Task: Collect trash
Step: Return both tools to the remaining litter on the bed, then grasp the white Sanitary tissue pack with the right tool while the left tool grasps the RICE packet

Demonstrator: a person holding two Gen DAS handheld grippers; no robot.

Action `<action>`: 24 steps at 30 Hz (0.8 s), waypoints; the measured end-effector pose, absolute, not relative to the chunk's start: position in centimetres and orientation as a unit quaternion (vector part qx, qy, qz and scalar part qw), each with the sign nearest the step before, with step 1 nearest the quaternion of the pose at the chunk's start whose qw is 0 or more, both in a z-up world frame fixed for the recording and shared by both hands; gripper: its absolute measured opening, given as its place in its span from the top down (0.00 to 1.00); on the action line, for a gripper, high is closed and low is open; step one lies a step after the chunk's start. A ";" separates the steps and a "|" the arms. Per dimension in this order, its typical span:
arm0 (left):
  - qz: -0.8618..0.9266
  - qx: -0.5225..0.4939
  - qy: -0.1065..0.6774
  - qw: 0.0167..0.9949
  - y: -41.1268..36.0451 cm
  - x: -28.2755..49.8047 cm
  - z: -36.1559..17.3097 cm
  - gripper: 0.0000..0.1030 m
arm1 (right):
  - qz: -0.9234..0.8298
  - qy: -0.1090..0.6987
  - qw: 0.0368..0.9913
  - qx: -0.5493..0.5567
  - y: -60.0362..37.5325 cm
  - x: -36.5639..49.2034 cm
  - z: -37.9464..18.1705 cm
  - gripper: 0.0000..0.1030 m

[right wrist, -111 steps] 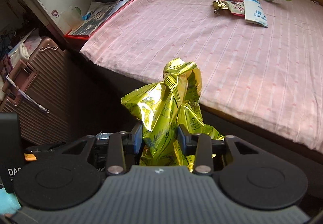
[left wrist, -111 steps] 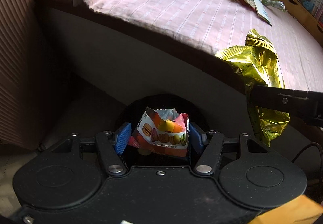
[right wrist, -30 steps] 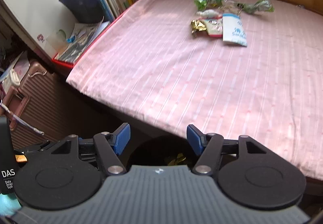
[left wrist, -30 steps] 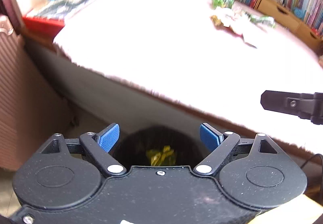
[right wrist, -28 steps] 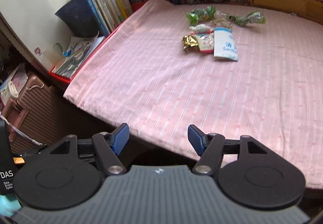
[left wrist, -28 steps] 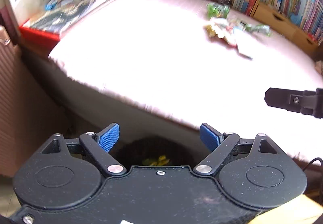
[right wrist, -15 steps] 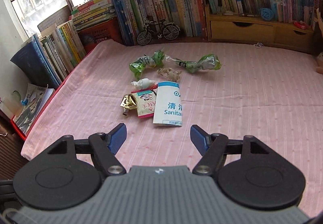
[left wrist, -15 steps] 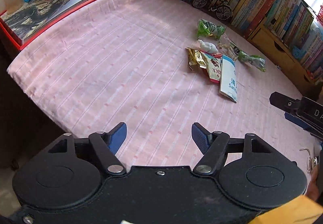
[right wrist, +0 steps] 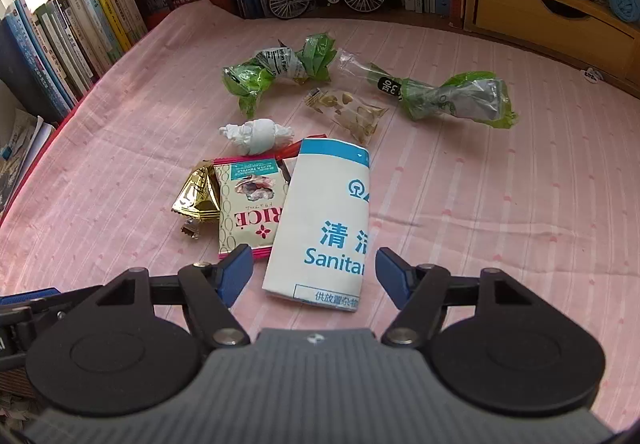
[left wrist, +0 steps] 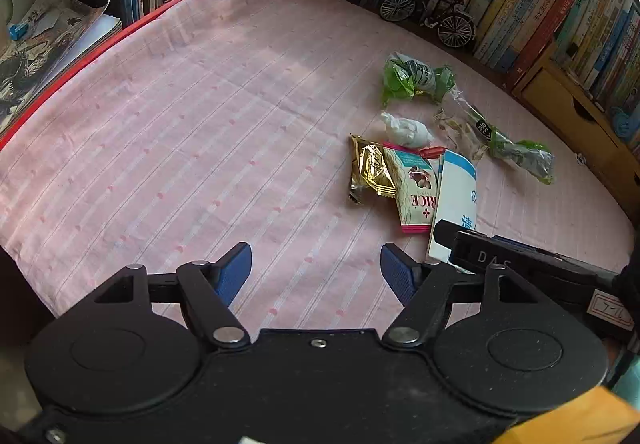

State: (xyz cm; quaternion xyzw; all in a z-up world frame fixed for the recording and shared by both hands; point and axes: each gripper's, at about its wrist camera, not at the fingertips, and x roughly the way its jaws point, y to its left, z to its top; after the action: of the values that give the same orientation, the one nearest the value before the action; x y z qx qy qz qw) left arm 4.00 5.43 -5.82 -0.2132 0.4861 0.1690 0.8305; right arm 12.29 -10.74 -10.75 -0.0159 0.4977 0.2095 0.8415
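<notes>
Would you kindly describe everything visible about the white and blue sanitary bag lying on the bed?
The sanitary bag is a flat paper pouch, white with a blue band at its far end, a blue logo, Chinese characters and the partly hidden word "Sanita". It lies lengthwise on the pink striped sheet, its left edge overlapping the pink-edged "RICE" snack wrapper. Its near end sits between the open fingers of the right hand-held gripper, untouched.

Left gripper (left wrist: 316, 268) over pink bedsheet (left wrist: 200, 131), jaws apart with nothing between; ahead to the right, gold wrapper (left wrist: 370, 173) touching pink-edged packet (left wrist: 414, 191) and white-and-blue bag (left wrist: 456, 203); beyond, white wad (left wrist: 406, 129) and green wrappers (left wrist: 412, 77); books (left wrist: 500, 3) behind.
</notes>
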 end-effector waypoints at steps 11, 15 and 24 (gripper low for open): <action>0.137 -0.205 0.494 0.834 3.1 10.7 -7.3 0.30 | 0.159 0.511 0.845 -0.010 -14.0 14.2 -11.1 0.72; 0.119 -0.195 0.505 0.832 1.4 13.5 -8.9 0.37 | 0.168 0.496 0.852 0.003 -16.0 13.9 -10.3 0.68; 0.116 -0.178 0.513 0.831 0.4 16.7 -10.9 0.85 | 0.173 0.505 0.844 0.050 -18.0 14.2 -11.0 0.41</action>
State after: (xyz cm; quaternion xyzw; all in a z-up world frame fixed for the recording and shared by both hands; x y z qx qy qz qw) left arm 16.68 0.40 -10.86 -0.1784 0.5132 0.1161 0.8315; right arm 14.15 -17.98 -11.04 0.0502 0.5053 0.1726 0.8440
